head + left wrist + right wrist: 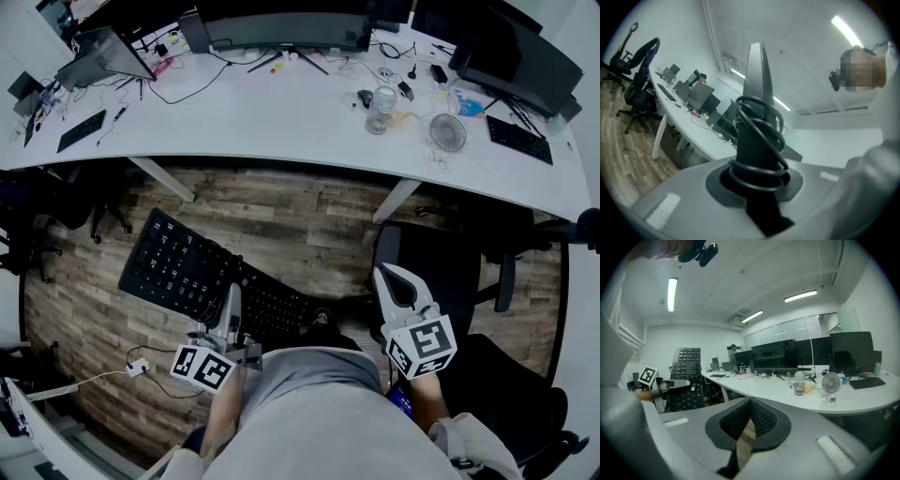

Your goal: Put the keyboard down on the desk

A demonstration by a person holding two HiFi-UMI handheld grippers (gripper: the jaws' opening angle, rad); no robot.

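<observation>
**Keyboard held clear of desk, set-down not yet begun**

The left gripper (232, 298) is clamped across the black keyboard (183, 267) near its right-hand part. The left gripper view shows the board edge-on between the jaws, with its black cable (761, 161) coiled round it at the grip. The keyboard hangs out to the person's left over the wooden floor (281, 211), short of and lower than the white desk (281, 117). The right gripper (395, 279) carries nothing. Its jaws are drawn together to a thin slit, through which only floor shows.

Assessment: the carry stage is in hand and the task is little advanced.

Recommendations:
- Most of the board overhangs one side of the grip, so it may droop or twist. Lift slowly and bring it level before it crosses the desk edge.
- Aim for the bare stretch of desk left of the glass jar (380, 108) and small fan (447, 132), clear of the loose wires.
- Lower until the underside lies flat, then release.
- The coiled cable may sit under the board and rock it.
</observation>
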